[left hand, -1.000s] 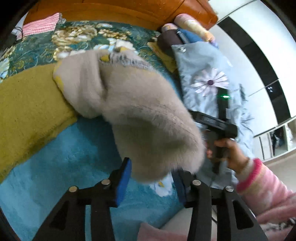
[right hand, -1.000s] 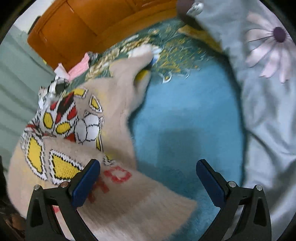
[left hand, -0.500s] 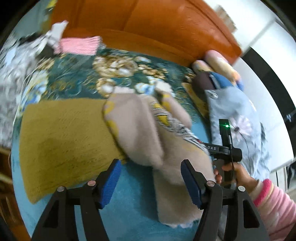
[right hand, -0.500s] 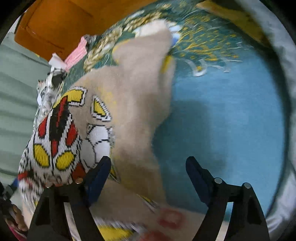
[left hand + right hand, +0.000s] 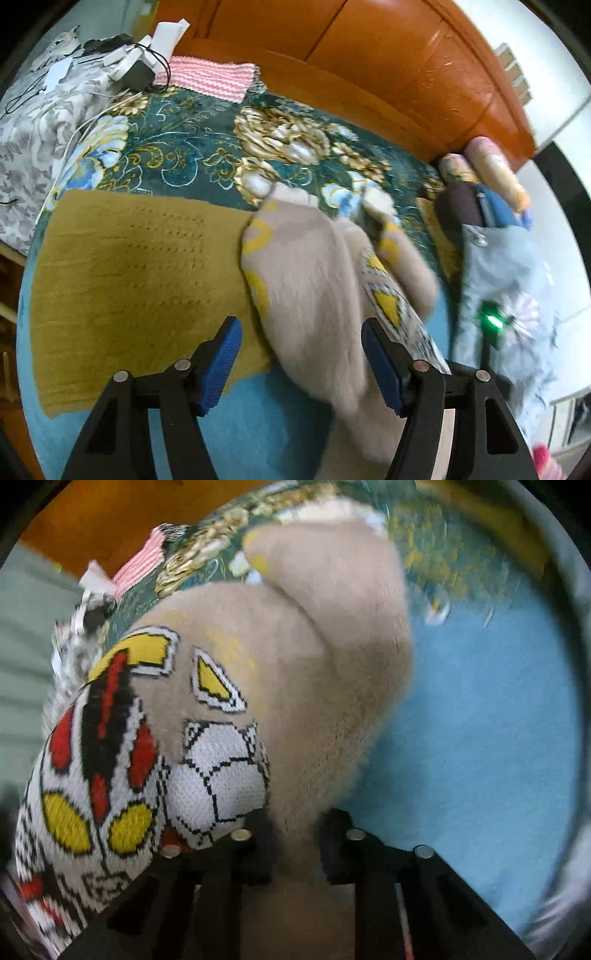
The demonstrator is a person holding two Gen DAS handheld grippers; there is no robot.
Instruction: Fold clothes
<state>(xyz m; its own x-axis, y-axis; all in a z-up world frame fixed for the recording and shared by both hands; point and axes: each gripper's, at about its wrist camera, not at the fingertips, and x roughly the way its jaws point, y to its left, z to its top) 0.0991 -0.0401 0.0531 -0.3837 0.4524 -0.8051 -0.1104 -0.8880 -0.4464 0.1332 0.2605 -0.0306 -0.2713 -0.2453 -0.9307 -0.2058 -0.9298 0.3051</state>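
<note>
A beige fuzzy sweater (image 5: 314,280) with a red, yellow and white knitted figure lies bunched on the blue blanket (image 5: 258,424). My left gripper (image 5: 301,362) hovers over its near part, open, blue pads apart on either side of the fabric without pressing it. In the right wrist view the sweater (image 5: 314,646) fills the middle. My right gripper (image 5: 295,845) has its jaws closing, and a beige fold is pinched between them. The right gripper's body with a green light (image 5: 489,319) shows at the right of the left wrist view.
A mustard knit garment (image 5: 140,273) lies flat to the left, touching the sweater. A light-blue flowered garment (image 5: 509,280) and rolled clothes (image 5: 491,173) sit at the right. Behind are the floral bedspread (image 5: 177,147), a pink striped cloth (image 5: 210,79), a charger with cables (image 5: 136,70) and the wooden headboard (image 5: 369,55).
The sweater that hung close before my left gripper now lies lower on the bed, and the left jaws stand wider. My right jaws went from wide open to pinching a sweater fold.
</note>
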